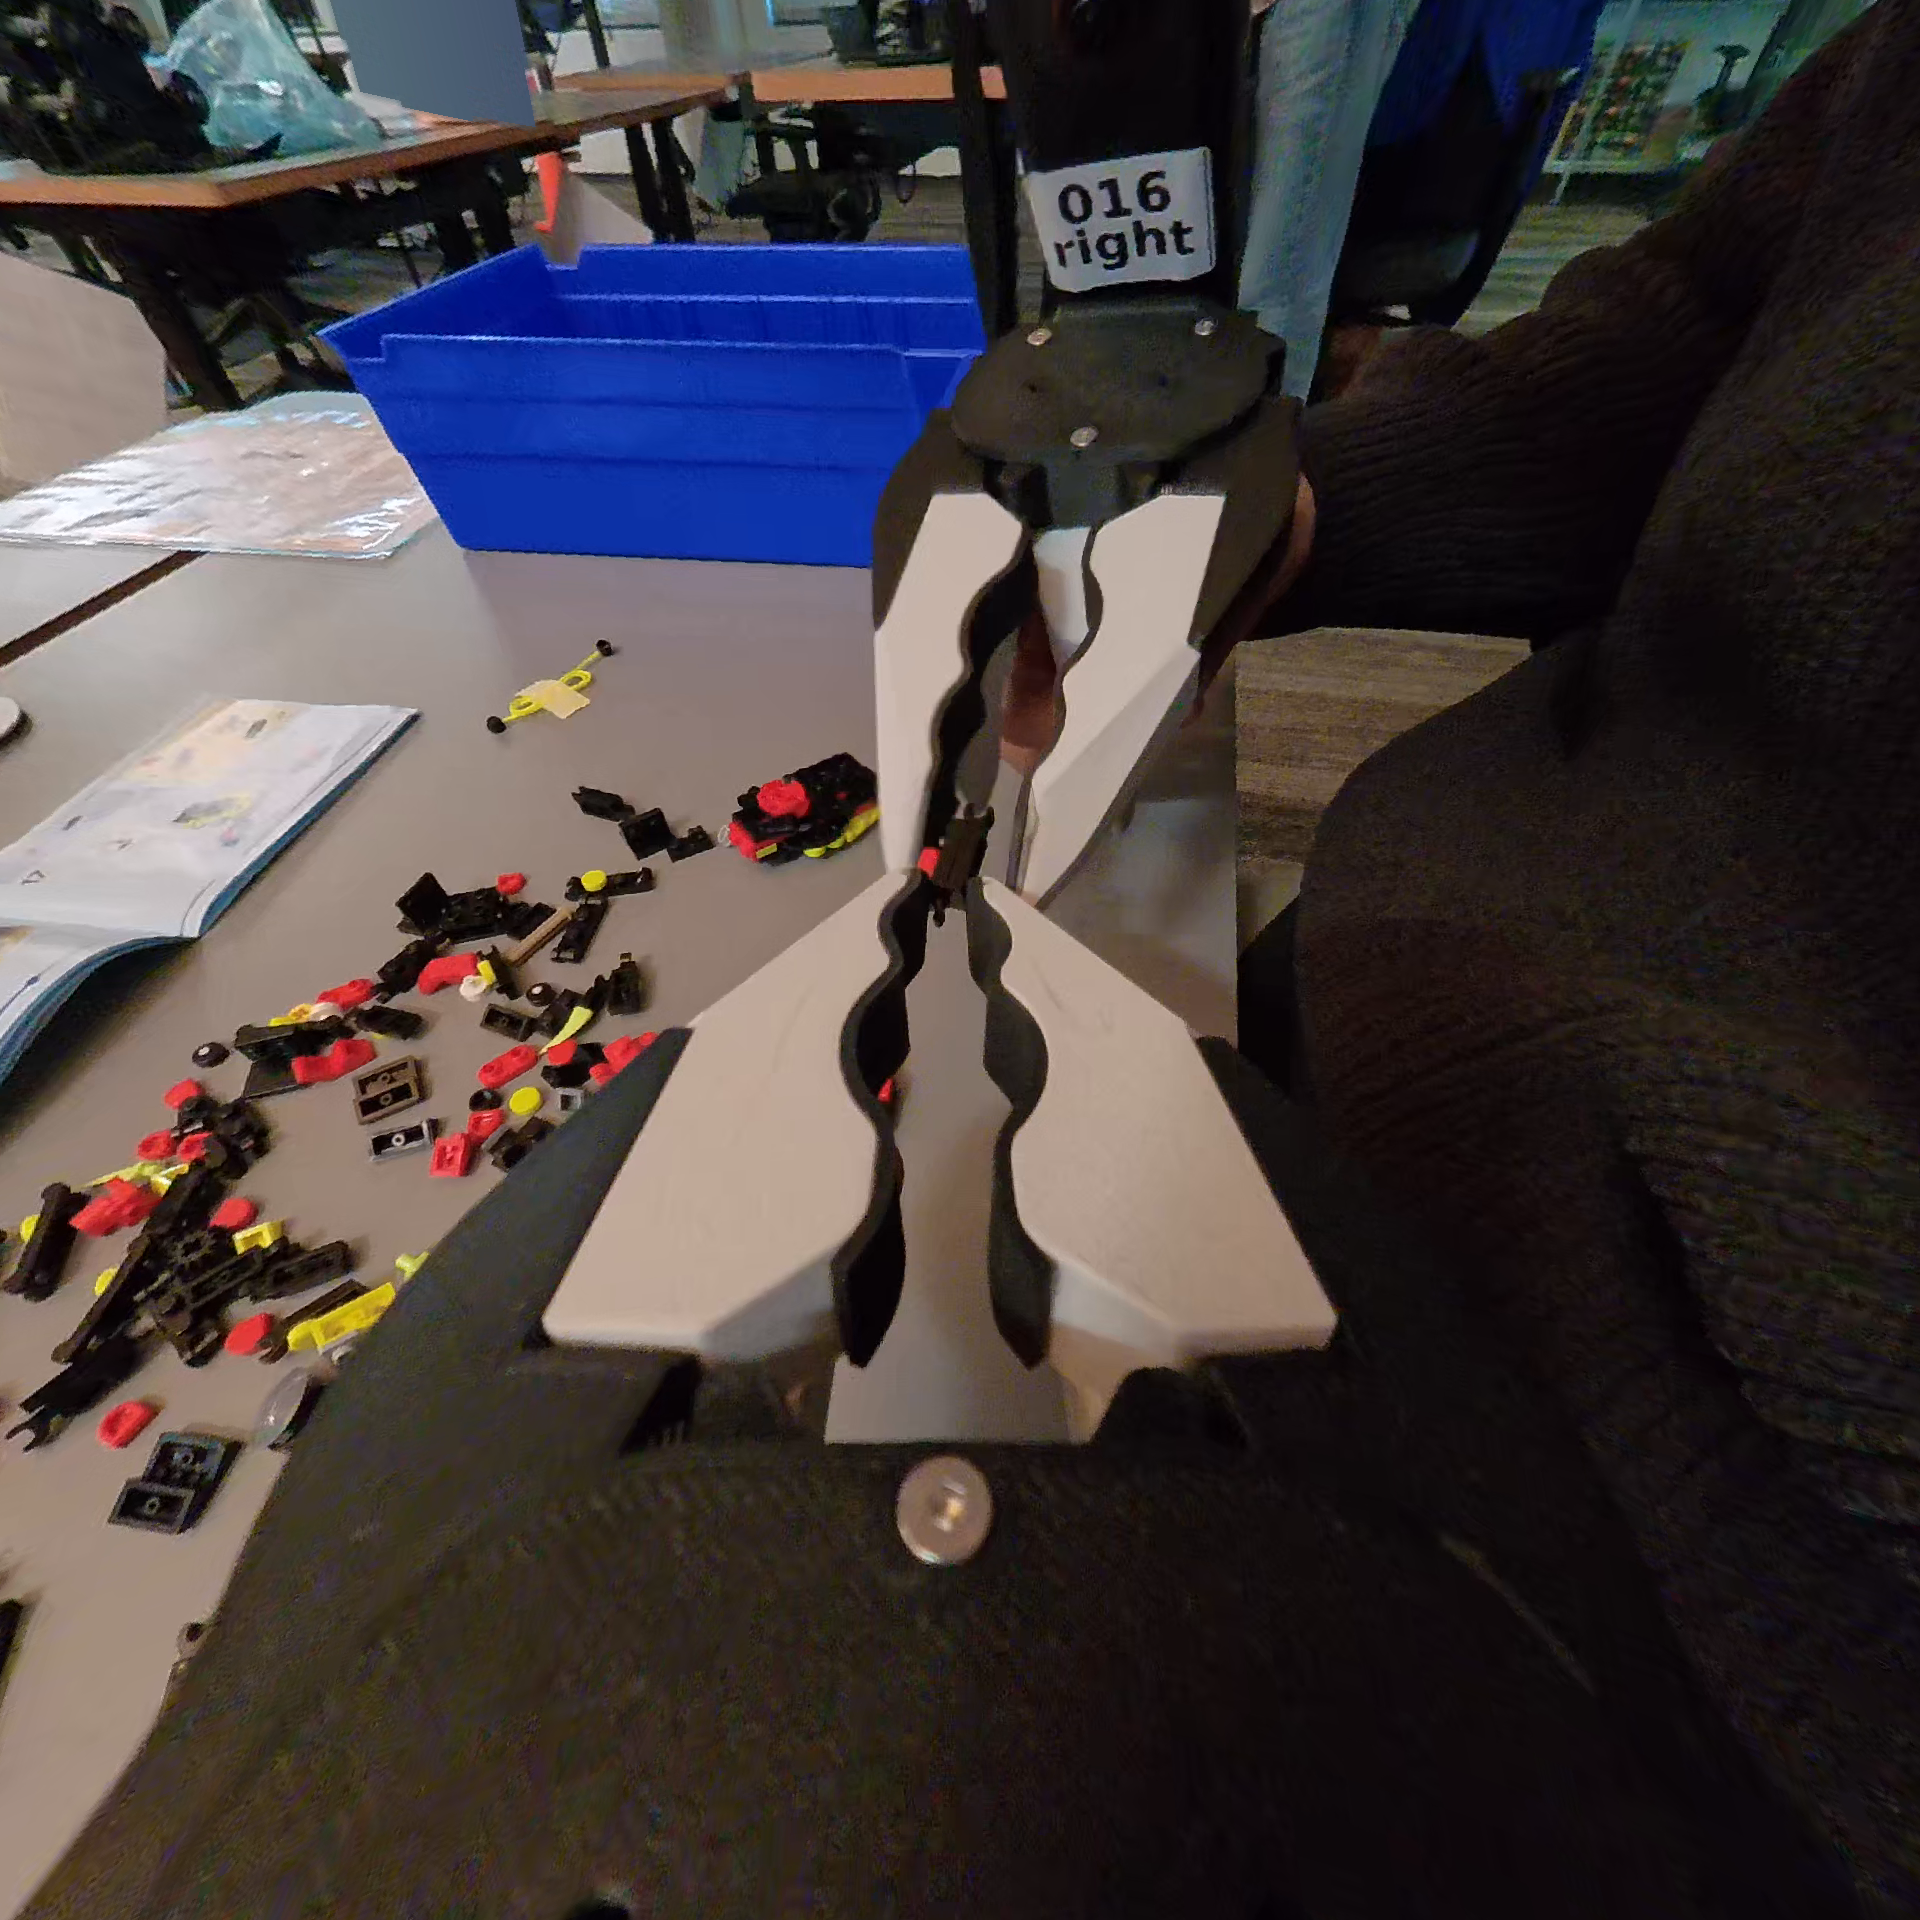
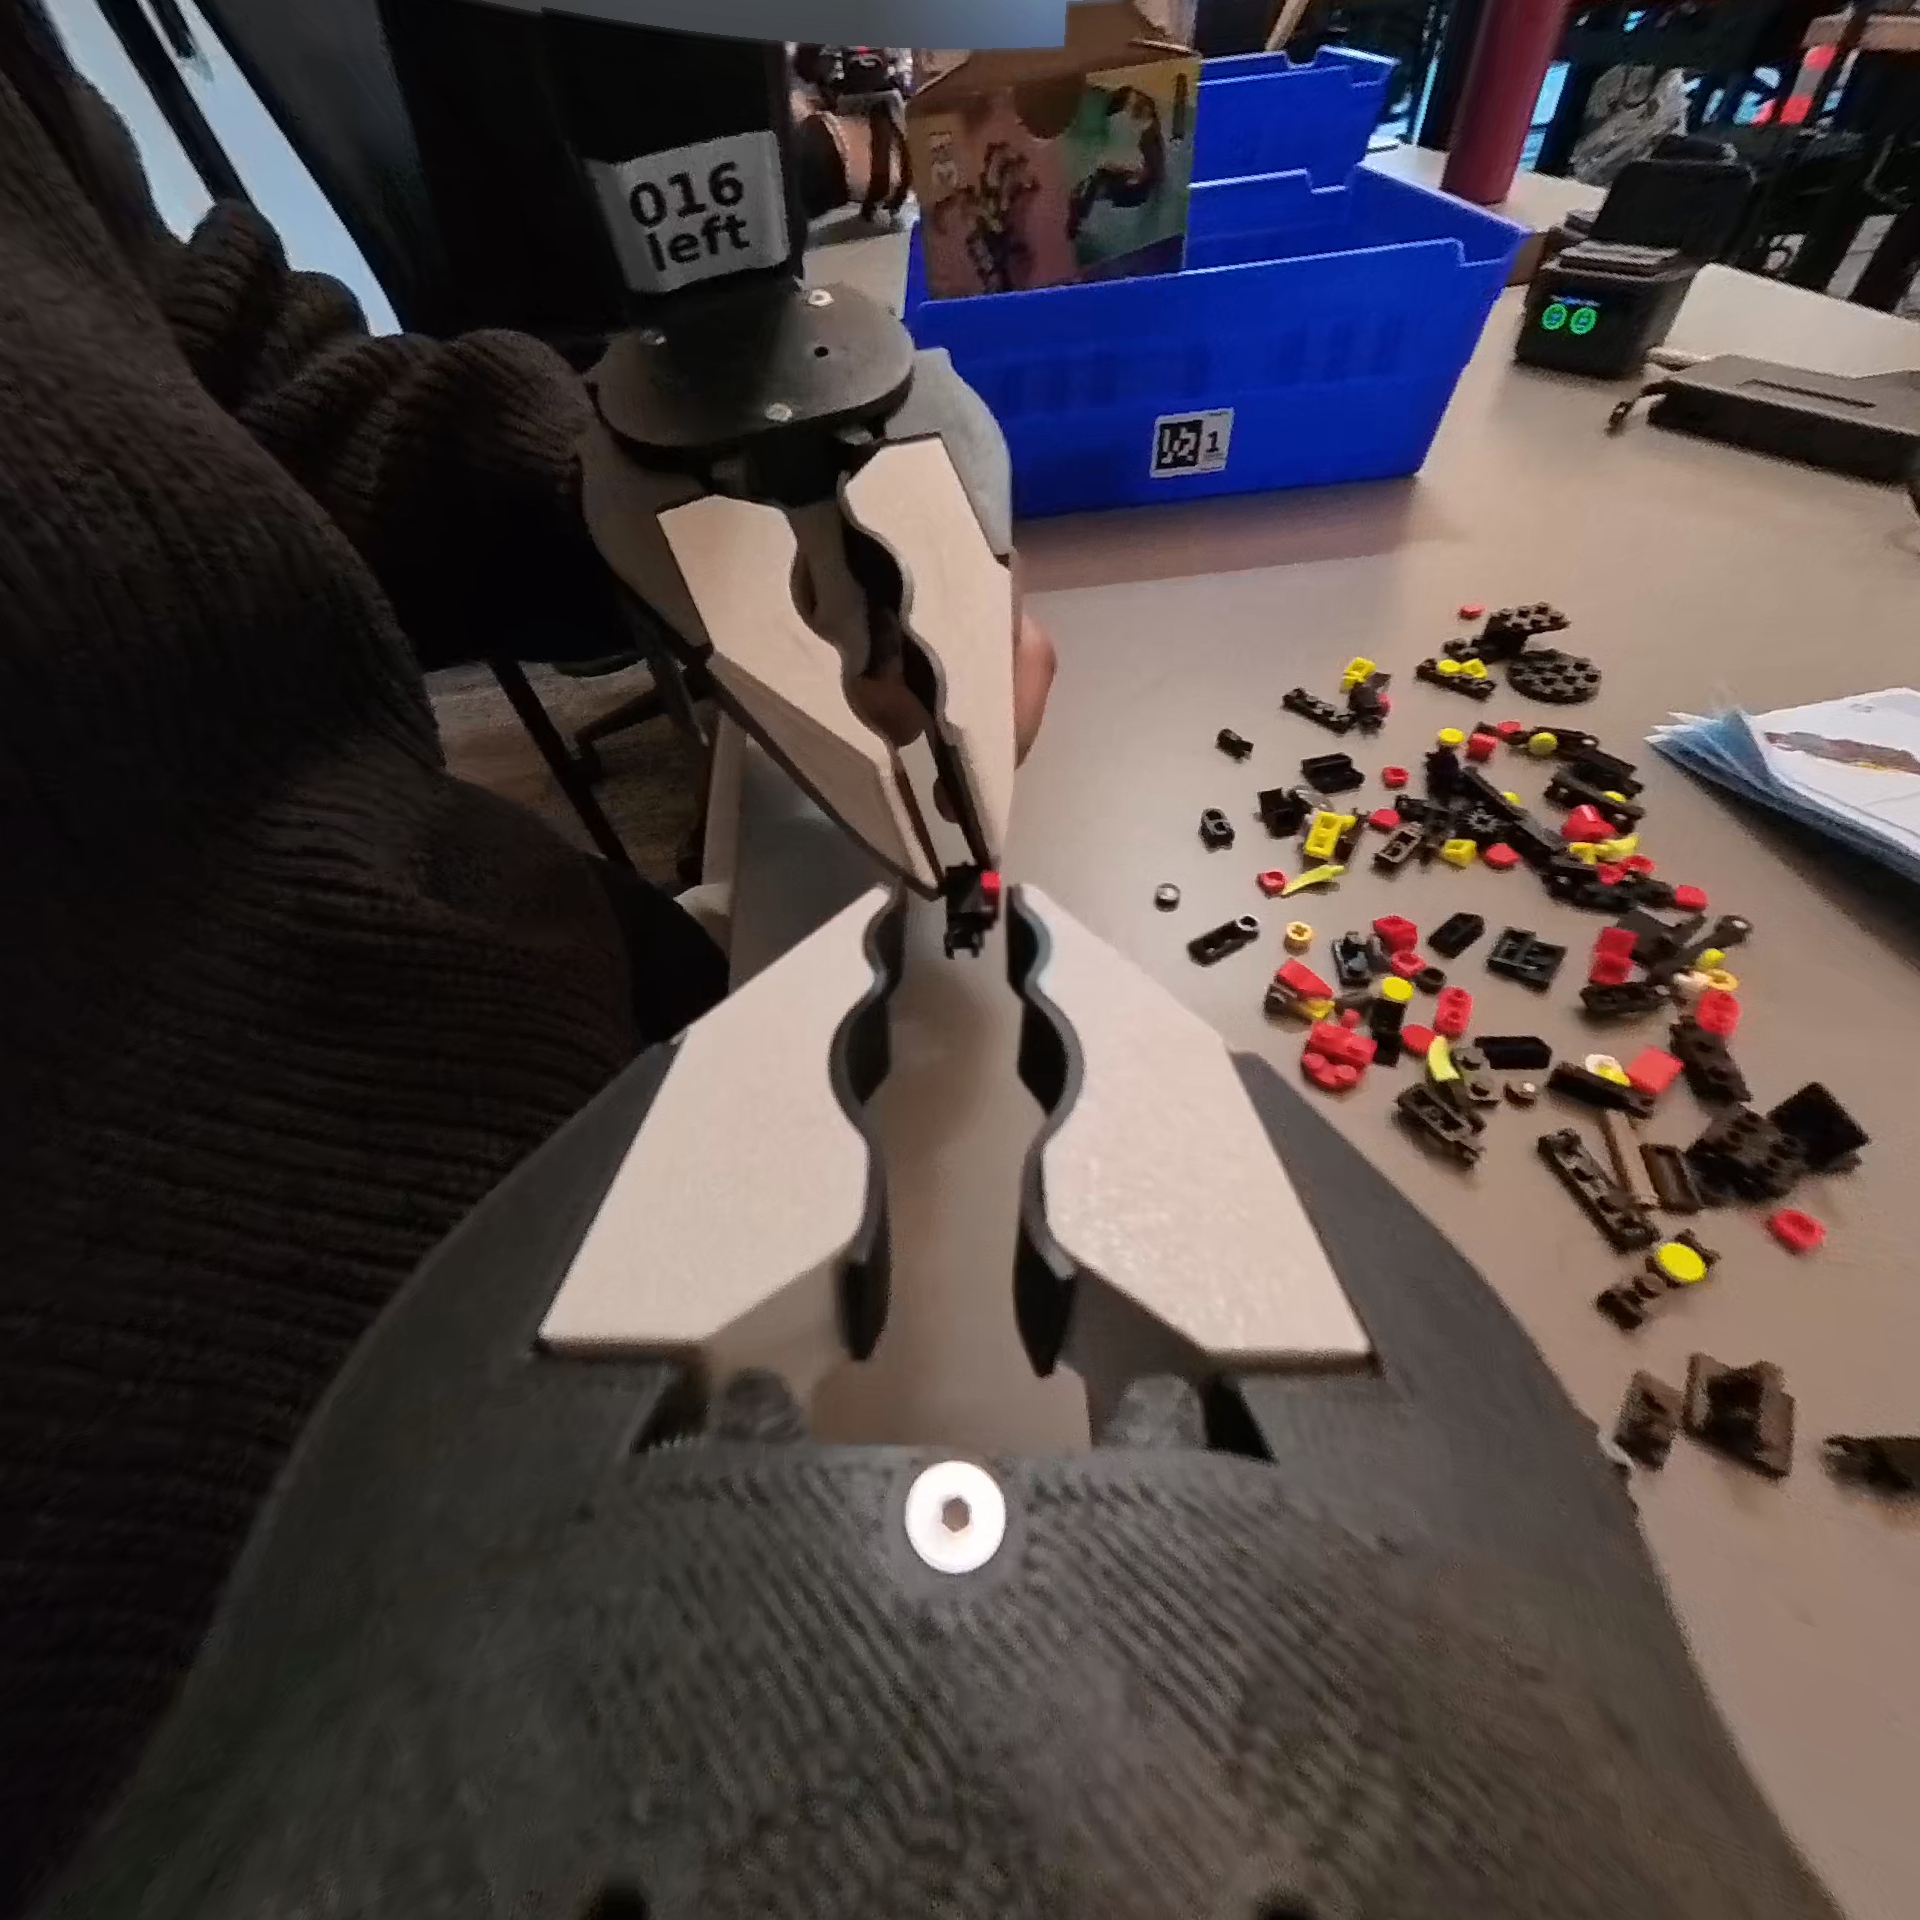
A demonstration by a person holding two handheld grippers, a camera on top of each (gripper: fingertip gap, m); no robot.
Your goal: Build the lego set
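My left gripper (image 1: 945,888) is shut on a small black brick piece with a red stud (image 1: 958,844) and holds it in the air above the grey table's (image 1: 644,644) near edge. In the right wrist view the left gripper (image 2: 961,878) comes in from above and pinches the piece's (image 2: 971,914) top end. My right gripper (image 2: 956,904) faces it tip to tip. Its two pads stand on either side of the piece's lower end with a gap on each side, so it is open. It also shows in the left wrist view (image 1: 971,831).
Loose black, red and yellow bricks (image 1: 312,1091) (image 2: 1507,935) lie scattered on the table. A small black-and-red build (image 1: 805,810), an open instruction booklet (image 1: 177,821) (image 2: 1829,769) and a blue bin (image 1: 665,416) (image 2: 1299,343) stand beyond. A person's dark sleeve (image 1: 1610,935) is close by. Both grippers' tips are close together, under 4 cm apart.
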